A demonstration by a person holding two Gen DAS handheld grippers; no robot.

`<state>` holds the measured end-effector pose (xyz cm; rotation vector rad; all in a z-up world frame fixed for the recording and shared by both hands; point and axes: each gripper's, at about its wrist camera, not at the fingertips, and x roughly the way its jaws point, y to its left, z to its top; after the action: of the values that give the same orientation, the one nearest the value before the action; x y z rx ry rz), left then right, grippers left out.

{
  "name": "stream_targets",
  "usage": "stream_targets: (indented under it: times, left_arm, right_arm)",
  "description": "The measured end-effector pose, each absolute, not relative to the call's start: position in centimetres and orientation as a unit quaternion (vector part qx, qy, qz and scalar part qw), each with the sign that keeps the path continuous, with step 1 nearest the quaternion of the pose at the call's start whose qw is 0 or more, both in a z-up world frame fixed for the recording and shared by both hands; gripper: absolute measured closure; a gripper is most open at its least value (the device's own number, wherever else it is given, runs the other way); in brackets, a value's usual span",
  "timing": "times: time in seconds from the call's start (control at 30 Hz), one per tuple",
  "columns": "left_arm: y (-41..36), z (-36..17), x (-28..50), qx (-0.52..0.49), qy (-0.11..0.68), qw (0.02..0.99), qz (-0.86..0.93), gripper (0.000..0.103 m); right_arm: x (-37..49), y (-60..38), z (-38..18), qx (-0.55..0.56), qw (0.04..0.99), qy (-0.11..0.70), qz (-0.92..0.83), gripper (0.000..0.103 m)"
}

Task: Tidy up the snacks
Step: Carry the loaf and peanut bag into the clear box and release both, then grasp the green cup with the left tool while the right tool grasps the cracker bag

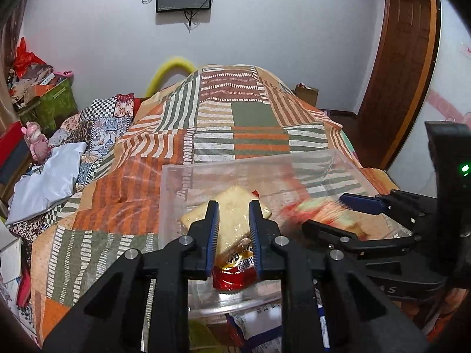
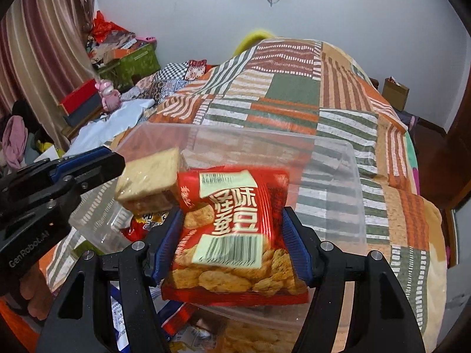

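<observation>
My left gripper is shut on a wrapped pale bread snack with a red wrapper end. It holds the snack over the near left part of a clear plastic box that stands on the bed. The right wrist view has this bread snack at the left, in the left gripper. My right gripper is shut on a red snack bag with barcodes, above the box's near side. In the left wrist view the right gripper and its blurred red bag sit at the right.
The box rests on a striped patchwork quilt. More snack packets lie below the box's near edge. A white bag, a pink toy and piled boxes crowd the left. A wooden door is at the right.
</observation>
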<state>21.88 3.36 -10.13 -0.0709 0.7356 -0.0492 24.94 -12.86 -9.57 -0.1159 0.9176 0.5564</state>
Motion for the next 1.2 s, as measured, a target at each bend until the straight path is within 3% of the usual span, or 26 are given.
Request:
stream_targets:
  times: [0.13, 0.27, 0.6, 0.93, 1.2]
  left_arm:
    - [3.5, -9.8, 21.3, -0.035, 0.357, 0.933, -0.021, 0.064]
    - [3.7, -9.3, 20.4, -0.037, 0.357, 0.933, -0.022, 0.059]
    - [4.6, -7.8, 17.3, -0.034, 0.353, 0.935, -0.009, 0.022]
    - [6.3, -8.5, 14.1, -0.051, 0.371, 0.927, 0.011, 0.020]
    - [7.1, -11.4, 13.2, -0.051, 0.405, 0.912, 0.024, 0.020]
  right_arm:
    - [24.7, -12.8, -9.8, -0.062, 0.855, 0.443, 0.264, 0.039]
    - [24.3, -13.1, -9.3, -0.059, 0.857, 0.440, 0.263, 0.035]
    - [21.4, -15.6, -5.6, -0.033, 0.881, 0.397, 0.254, 0.022]
    - [18.1, -16.8, -4.3, -0.039, 0.895, 0.373, 0.241, 0.019]
    - [17.5, -18.4, -6.9, -0.042, 0.889, 0.401, 0.217, 0.017]
